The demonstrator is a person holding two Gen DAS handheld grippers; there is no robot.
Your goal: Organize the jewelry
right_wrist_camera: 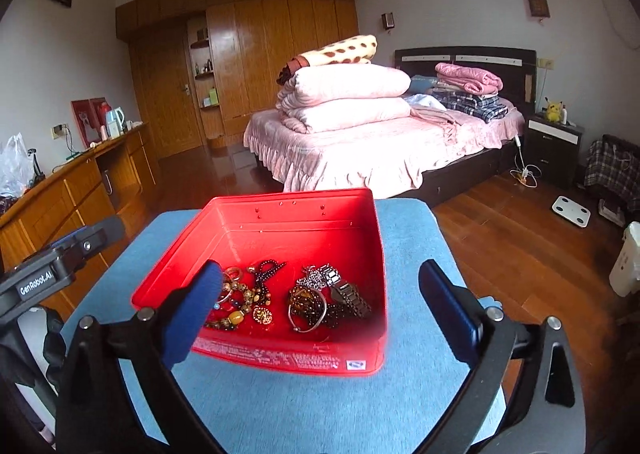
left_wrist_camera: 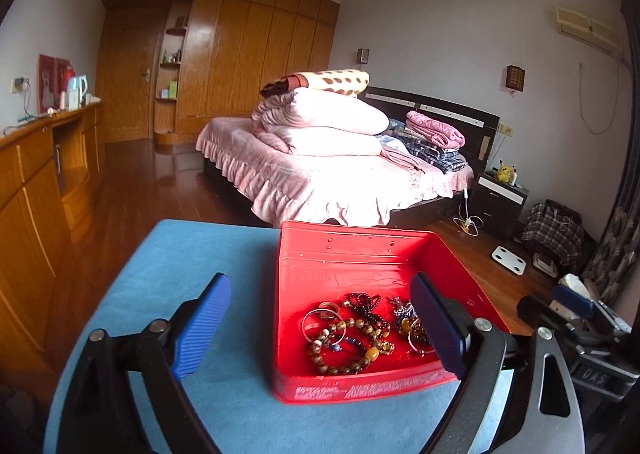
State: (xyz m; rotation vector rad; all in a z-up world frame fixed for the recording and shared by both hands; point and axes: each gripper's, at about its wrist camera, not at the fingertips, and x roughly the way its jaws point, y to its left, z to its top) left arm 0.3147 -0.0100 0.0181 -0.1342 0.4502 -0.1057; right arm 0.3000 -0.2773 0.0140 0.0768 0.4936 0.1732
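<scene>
Blue fabric, soft and slightly fuzzy, covers the low padded surface (right_wrist_camera: 412, 254) nearest the cameras, its front edge cut off by the bottom of both views. Two hand-held grippers reach over it, each with black arms and ribbed blue pads. Seen from its own wrist camera, the left gripper (left_wrist_camera: 320, 324) has its jaws spread wide with nothing between the pads; its right pad hides part of the jewelry behind it. Likewise the right gripper (right_wrist_camera: 320, 314) stands with jaws spread wide and empty, its left pad covering one edge of the pile. At the left edge of the right wrist view, part of the other gripper's black body shows, mostly cropped. On the blue surface sits a red box (right_wrist_camera: 280, 358), square, shallow and smooth-walled, open at the top, with white print on its near outer wall too small to read. Inside lies the jewelry (left_wrist_camera: 352, 330), a tangled heap: round wooden and amber-coloured bead bracelets, a dark beaded strand, thin silver bangles, and a metal link watch band (right_wrist_camera: 352, 300); single pieces are hard to separate. Beyond the surface is glossy dark wood flooring. Farther off stands a bed (right_wrist_camera: 360, 149) with a pink ruffled cover, stacked with folded pale quilts (right_wrist_camera: 344, 97) and a spotted blanket. Against the far wall runs a tall wooden wardrobe (right_wrist_camera: 256, 37)
</scene>
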